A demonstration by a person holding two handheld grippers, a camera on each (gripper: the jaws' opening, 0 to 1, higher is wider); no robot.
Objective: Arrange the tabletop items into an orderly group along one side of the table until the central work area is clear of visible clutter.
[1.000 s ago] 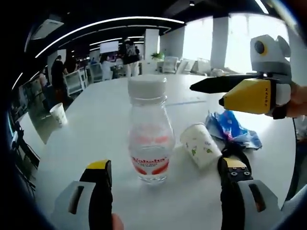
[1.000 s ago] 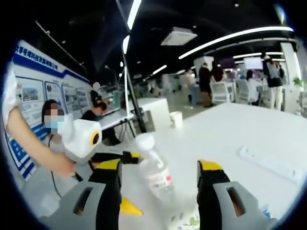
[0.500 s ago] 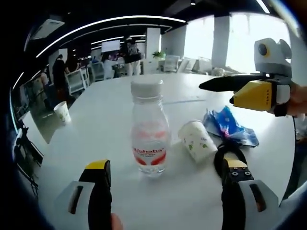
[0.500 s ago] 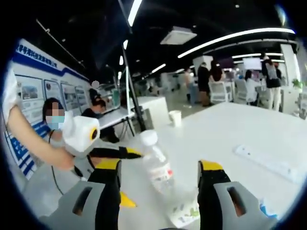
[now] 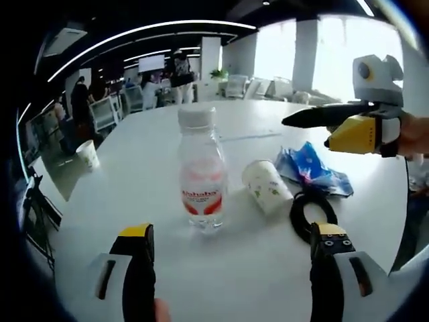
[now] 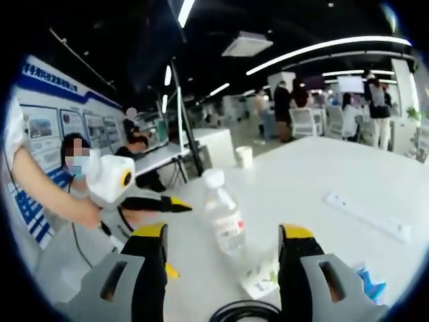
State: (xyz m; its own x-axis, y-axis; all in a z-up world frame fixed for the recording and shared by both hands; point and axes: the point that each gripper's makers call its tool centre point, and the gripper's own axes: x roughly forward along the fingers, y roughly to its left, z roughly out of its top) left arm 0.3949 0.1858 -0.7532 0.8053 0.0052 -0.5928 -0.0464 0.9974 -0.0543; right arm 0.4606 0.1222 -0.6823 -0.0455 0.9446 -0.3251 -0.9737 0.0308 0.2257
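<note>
The water bottle (image 5: pixel 200 174) stands upright mid-table, farther from the left gripper (image 5: pixel 228 268) than 1 second ago, its jaws wide and empty; the right gripper (image 6: pixel 224 268), equally wide and empty, also sits farther back, so tidying has barely begun.

Both grippers have grey moulded bodies with slotted jaws, black inner pads and yellow tips. The left gripper (image 5: pixel 228 268) fills the frame's bottom. The right gripper (image 6: pixel 224 268) rises likewise, with a white short sleeve (image 6: pixel 13 127) at left edge.
</note>
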